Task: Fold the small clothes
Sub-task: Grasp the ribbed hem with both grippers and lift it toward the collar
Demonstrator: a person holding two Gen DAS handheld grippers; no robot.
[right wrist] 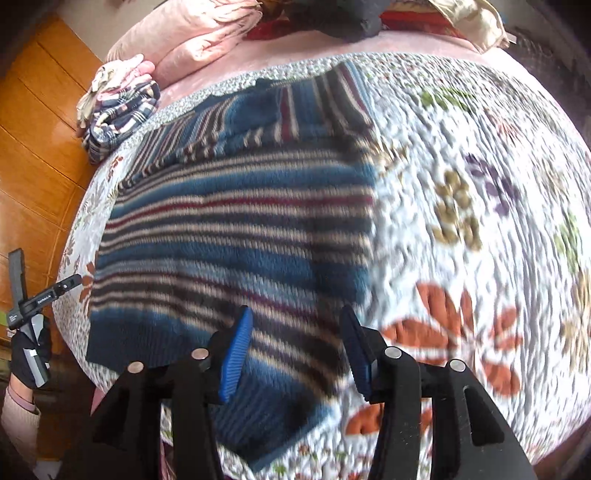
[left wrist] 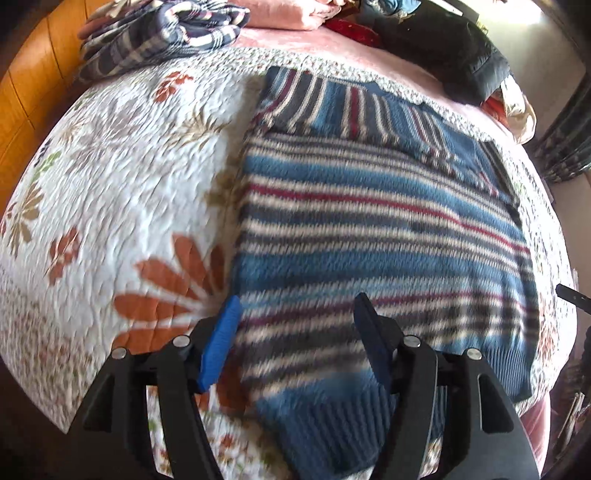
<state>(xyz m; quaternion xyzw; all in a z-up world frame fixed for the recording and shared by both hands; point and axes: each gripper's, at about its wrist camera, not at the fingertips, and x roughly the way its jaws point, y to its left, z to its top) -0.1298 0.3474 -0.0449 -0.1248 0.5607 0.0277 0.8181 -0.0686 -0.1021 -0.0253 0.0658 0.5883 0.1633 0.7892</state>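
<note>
Here the striped sweater lies hem-first at the quilt's near edge, beneath the released left gripper and right gripper.

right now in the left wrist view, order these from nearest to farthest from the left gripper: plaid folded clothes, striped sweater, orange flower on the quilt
1. striped sweater: directly under and ahead of the left gripper, hem between its open fingers.
2. orange flower: just left of the blue finger; nearly as close.
3. plaid folded clothes: far back left, at the quilt's far edge.
</note>
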